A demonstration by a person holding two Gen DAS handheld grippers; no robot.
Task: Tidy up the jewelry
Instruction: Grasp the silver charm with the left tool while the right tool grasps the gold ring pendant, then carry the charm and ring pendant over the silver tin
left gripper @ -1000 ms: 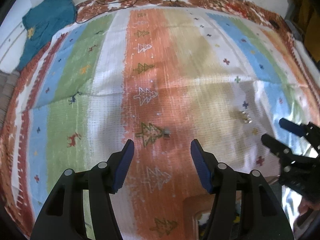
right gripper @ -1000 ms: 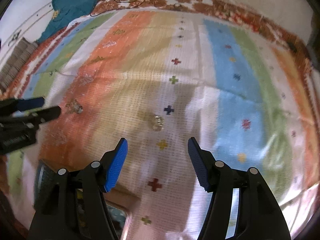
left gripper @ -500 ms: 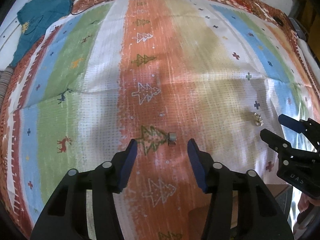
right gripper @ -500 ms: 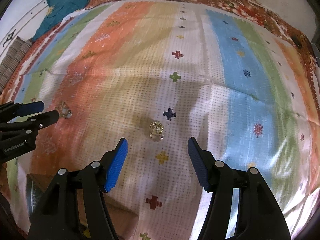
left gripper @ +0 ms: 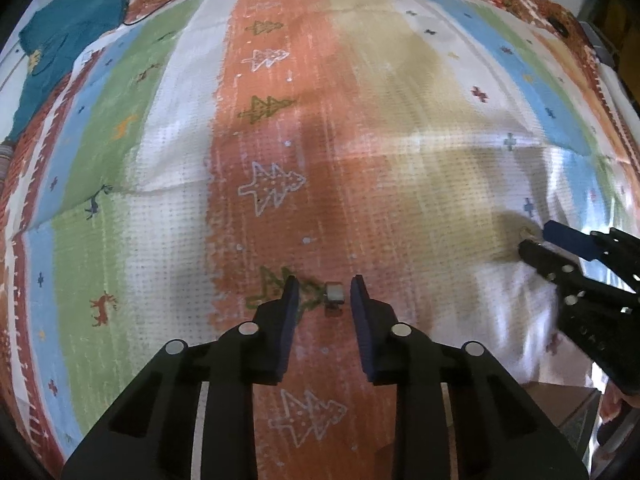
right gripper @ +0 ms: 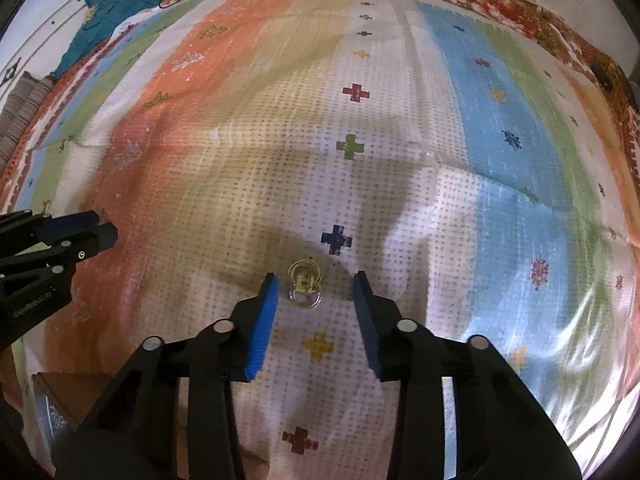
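Jewelry pieces: one silver (left gripper: 334, 293), one gold (right gripper: 305, 283).

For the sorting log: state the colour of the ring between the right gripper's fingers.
Gold ring, clearest in the right wrist view.

Both views are bright with soft daylight. Broad dim shadows fall across the striped cloth (left gripper: 400, 80) ahead of and around each gripper's fingers. To the right of the right gripper (right gripper: 314, 292) the cloth shines with white glare. The fisheye lens bows the stripes and blackens the corners. Fabric texture looks slightly smeared; the small ring (right gripper: 305, 286) between the fingers is soft.
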